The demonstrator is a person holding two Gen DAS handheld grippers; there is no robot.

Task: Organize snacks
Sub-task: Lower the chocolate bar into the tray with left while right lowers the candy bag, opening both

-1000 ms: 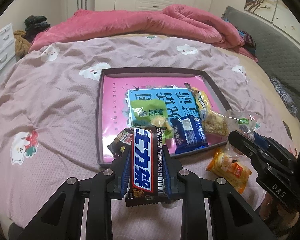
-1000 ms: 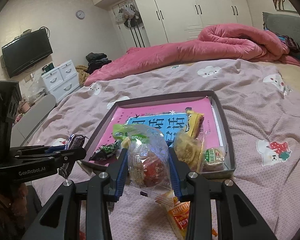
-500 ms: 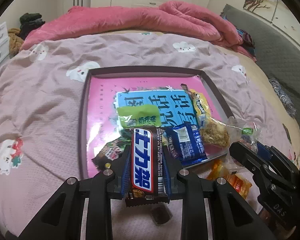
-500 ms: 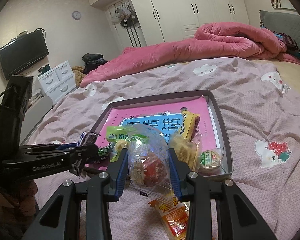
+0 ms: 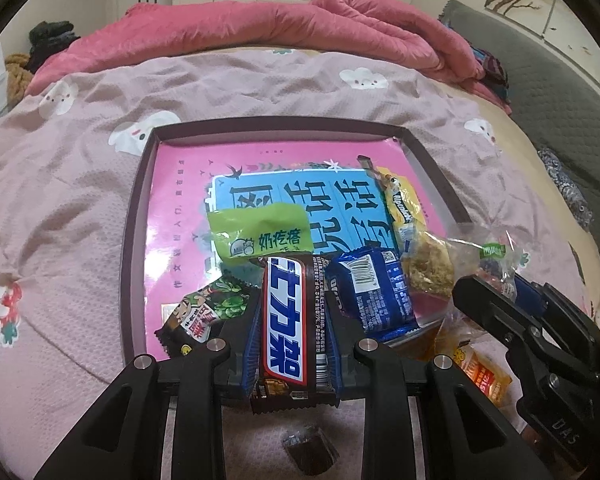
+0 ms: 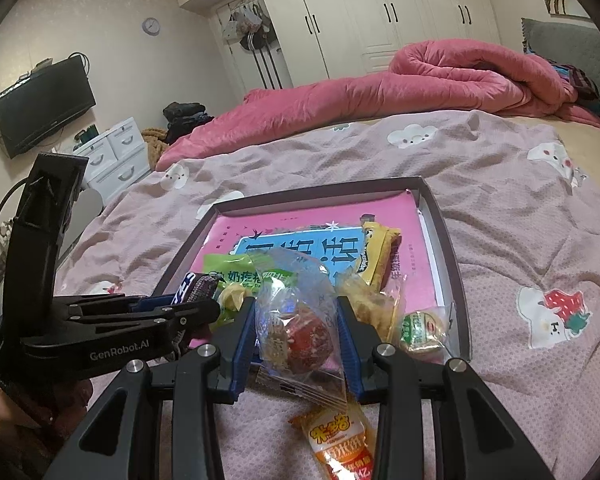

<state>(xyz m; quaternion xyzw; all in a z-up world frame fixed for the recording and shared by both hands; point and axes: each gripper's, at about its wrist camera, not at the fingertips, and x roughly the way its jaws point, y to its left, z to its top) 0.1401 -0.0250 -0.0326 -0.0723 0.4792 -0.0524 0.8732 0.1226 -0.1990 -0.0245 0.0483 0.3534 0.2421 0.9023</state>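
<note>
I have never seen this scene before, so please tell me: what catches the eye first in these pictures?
First, the chocolate bar clamped upright in the left gripper, at the near edge of the tray. Next, the clear-wrapped snack pinched in the right gripper. Behind both, the tray lies on the pink bedspread, with a bright pink book and several snack packets inside it.

Bed (image 5: 80, 184), shallow box (image 5: 134, 240), orange snack packet (image 6: 342, 440), pink duvet (image 5: 284, 28)

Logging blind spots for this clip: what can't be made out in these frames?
- Small dark wrapped piece, left wrist view: blurred, label unreadable.
- Orange packet, right wrist view: cut off by the bottom edge.
- Book in tray: title partly covered by snacks.
</note>
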